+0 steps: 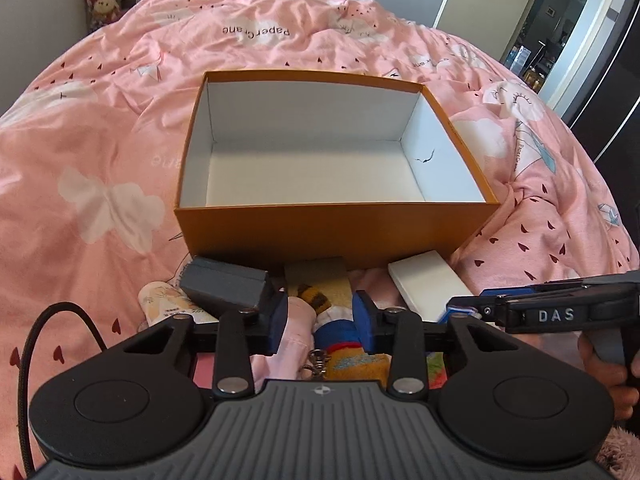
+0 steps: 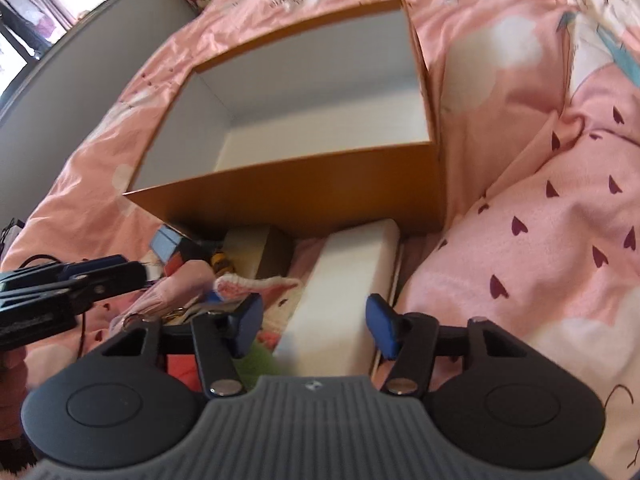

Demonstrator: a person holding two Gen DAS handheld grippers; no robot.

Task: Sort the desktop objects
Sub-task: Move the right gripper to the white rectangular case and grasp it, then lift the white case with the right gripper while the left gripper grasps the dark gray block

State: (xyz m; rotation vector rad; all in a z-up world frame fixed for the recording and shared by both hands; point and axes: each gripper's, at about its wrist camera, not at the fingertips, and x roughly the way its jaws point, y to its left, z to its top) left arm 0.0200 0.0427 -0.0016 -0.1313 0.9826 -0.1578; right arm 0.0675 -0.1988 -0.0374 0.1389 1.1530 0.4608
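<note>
Left wrist: grey block [image 1: 226, 286] beside box [image 1: 336, 236]

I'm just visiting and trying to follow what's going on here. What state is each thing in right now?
Orange box: open, nothing inside.
White box: lying flat, between the right gripper's open fingers.
Soft toy: lying between the left gripper's fingers, not visibly squeezed.
Grey block: resting tilted.

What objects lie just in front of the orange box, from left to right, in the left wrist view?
Grey block → tan sponge-like block → white flat box → right gripper reaching in from the right edge.
</note>
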